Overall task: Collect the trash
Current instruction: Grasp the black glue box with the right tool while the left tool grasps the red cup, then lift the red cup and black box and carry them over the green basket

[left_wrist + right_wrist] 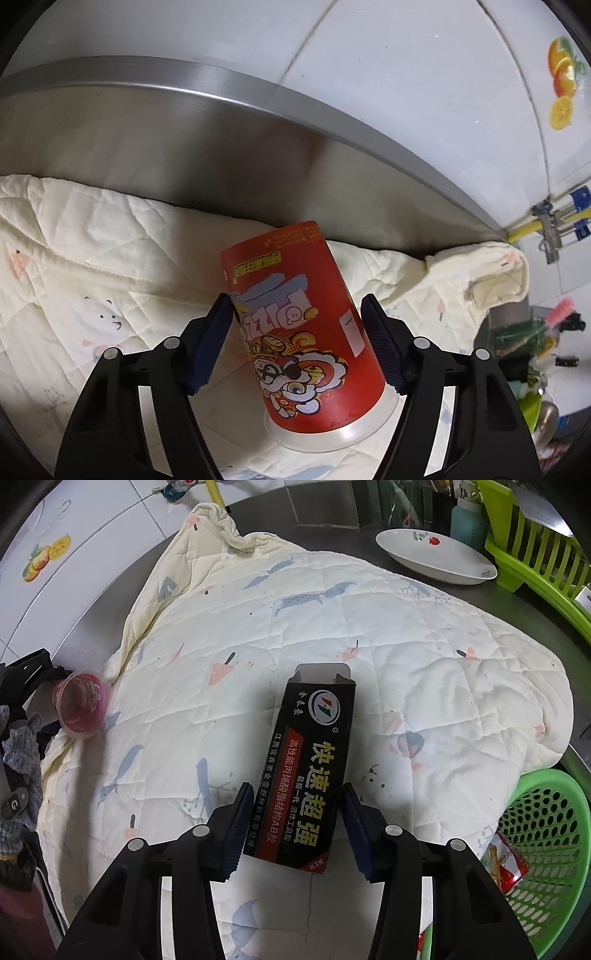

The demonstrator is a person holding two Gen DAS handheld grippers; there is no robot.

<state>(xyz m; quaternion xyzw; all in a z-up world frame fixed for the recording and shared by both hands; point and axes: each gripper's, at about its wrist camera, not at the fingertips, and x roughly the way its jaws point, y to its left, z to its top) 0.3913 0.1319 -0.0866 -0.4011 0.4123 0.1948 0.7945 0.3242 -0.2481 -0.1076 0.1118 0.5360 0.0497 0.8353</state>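
While the left gripper clasped a red cup over the quilt, the right gripper held a black box; a green basket sat near, a plate beyond.

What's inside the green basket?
A crumpled red snack wrapper lies inside the green basket, against its near wall. The right gripper and the picture's edge hide the rest of the bottom.

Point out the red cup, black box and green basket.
red cup [306, 325]: left wrist view, printed side wall.
black box [314, 771]: right wrist view, printed top face.
green basket [546, 849]: right wrist view, perforated inner wall.
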